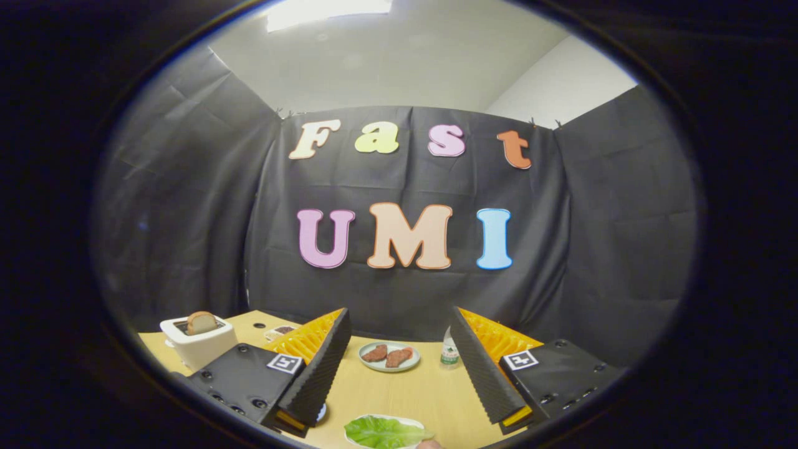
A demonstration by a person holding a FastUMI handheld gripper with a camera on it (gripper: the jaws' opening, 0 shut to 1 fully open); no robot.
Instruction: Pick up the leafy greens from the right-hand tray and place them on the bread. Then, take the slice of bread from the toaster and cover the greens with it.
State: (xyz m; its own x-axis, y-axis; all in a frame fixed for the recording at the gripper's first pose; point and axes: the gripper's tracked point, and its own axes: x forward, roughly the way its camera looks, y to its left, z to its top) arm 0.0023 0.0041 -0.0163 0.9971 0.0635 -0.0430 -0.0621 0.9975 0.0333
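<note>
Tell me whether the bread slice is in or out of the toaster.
In. The bread slice stands upright in the slot of the white toaster, its top poking out. The tool is open, holding nothing.

A green, crinkled leaf of leafy greens [383, 431] lies flat on a pale tray [355, 440] at the near edge of the desk. A browned slice of bread [201, 322] stands upright in the slot of the white toaster [201, 344], well apart.
</note>
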